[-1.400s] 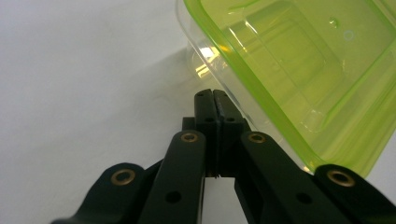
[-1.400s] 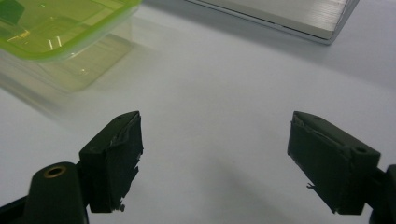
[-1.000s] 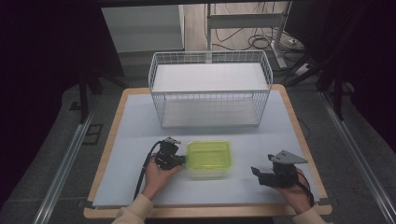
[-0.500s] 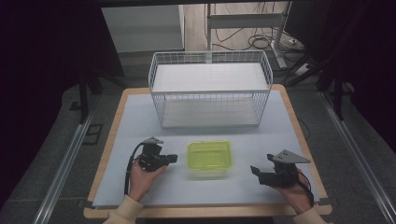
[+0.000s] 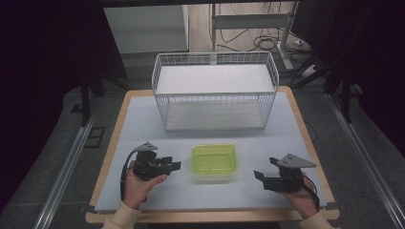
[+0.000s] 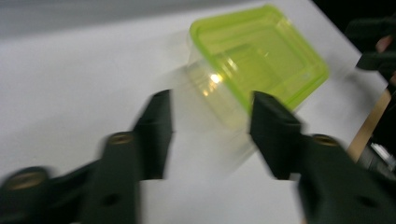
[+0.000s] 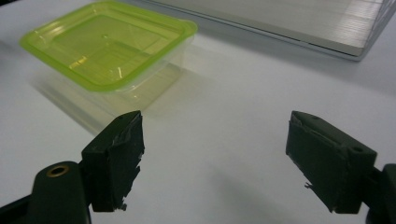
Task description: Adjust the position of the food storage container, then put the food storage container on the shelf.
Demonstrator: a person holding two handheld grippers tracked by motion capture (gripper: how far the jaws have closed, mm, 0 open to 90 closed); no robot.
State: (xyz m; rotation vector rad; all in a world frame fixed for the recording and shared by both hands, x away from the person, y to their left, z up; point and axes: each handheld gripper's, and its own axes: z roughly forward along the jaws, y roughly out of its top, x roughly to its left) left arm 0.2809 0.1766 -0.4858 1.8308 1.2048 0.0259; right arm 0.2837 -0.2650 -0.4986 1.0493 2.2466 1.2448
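No readable text, label, brand, number or sign on anything

A wood-edged worktop point(image 5: 296, 107) covered by a pale grey mat carries a white wire basket point(image 5: 214, 90) at its far side and a clear plastic box with a lime-green lid point(image 5: 214, 161) nearer the front, well apart.

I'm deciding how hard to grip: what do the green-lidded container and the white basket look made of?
Container: apparently thin glossy plastic, with a clear body you can see through and a translucent green lid catching highlights. Wire basket: likely white-coated metal wire, judging by its thin rigid grid walls; the coating type is unclear.
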